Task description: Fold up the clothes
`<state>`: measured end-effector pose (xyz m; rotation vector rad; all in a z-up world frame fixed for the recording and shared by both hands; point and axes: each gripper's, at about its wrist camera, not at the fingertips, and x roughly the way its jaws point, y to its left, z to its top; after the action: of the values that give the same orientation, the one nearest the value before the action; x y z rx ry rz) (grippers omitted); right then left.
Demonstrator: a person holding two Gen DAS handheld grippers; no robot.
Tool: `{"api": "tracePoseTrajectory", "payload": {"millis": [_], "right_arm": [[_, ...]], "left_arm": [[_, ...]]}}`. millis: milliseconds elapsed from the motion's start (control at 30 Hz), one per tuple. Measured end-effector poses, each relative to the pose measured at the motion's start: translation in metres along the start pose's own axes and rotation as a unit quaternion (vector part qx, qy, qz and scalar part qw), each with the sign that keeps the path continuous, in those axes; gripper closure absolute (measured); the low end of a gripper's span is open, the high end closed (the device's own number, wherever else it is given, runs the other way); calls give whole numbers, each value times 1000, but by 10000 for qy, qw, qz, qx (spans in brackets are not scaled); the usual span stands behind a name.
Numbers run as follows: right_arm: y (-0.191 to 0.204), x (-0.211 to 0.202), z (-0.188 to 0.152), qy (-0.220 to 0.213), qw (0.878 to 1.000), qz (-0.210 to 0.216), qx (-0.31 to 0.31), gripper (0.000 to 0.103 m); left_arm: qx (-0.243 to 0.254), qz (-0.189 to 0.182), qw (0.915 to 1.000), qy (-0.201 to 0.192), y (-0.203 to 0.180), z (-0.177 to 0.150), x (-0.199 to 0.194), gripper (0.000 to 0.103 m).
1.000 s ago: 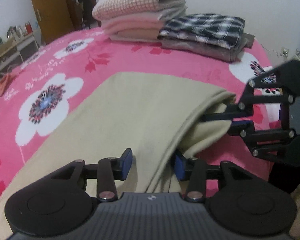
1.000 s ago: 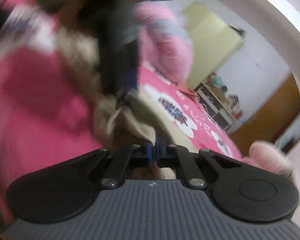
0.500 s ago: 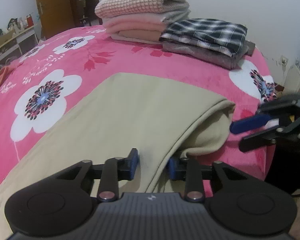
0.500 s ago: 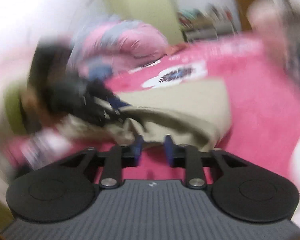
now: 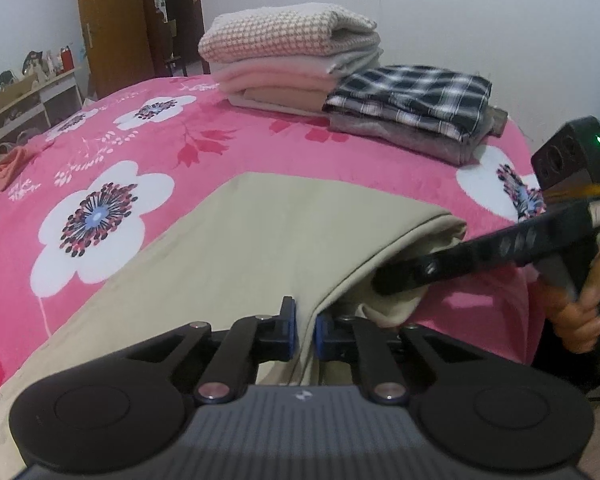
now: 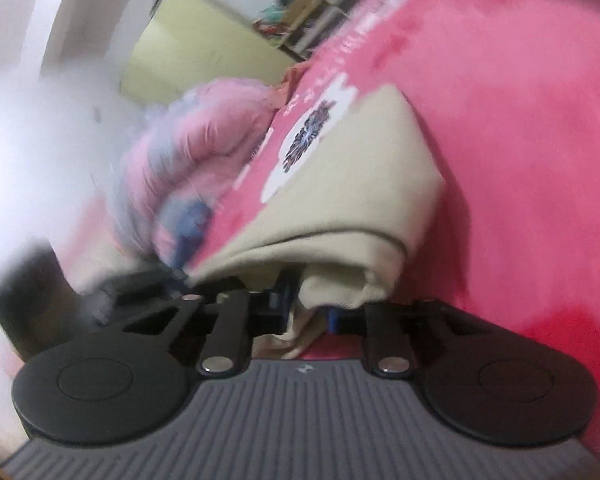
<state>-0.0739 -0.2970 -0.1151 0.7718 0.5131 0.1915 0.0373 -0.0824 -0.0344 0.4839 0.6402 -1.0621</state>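
A beige cloth (image 5: 260, 240) lies folded on the pink flowered bedspread (image 5: 220, 148), its near right corner hanging over the bed's edge. My left gripper (image 5: 304, 330) sits at the cloth's near folded edge. Its jaws are closing, and the blue pads pinch that edge between them. My right gripper (image 5: 384, 284) reaches in edge-on from the right, under the top layer at the corner. In the blurred, tilted right wrist view, my right gripper (image 6: 308, 310) has its jaws closing on a bunched lower layer of the beige cloth (image 6: 360, 200).
Two stacks of folded clothes stand at the bed's far side: a pink and cream pile (image 5: 292, 52) and a plaid pile (image 5: 412, 96). A wooden door (image 5: 112, 28) and a shelf (image 5: 20, 100) are far left. A hand (image 5: 580, 312) holds the right gripper.
The left jaws have narrowed onto the cloth's edge. The right gripper let go, rolled, swung back in from the right and pushed under the corner of the cloth, where its jaws came together.
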Motion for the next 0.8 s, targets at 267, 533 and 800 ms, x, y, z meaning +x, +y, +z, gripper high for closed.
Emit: {"api": "tracePoseTrajectory", "payload": {"millis": [267, 533, 800], "right_arm": [[76, 23, -37, -1132, 9012, -1558, -3882, 98], [76, 42, -31, -1269, 8715, -1712, -4417, 98], [58, 6, -13, -1323, 9193, -1043, -3558, 98]], "left_arm": [[-9, -229, 9997, -102, 3, -6, -4, 93], [-407, -282, 9988, 54, 12, 4, 3, 62], [-3, -38, 9993, 365, -7, 15, 27, 63]]}}
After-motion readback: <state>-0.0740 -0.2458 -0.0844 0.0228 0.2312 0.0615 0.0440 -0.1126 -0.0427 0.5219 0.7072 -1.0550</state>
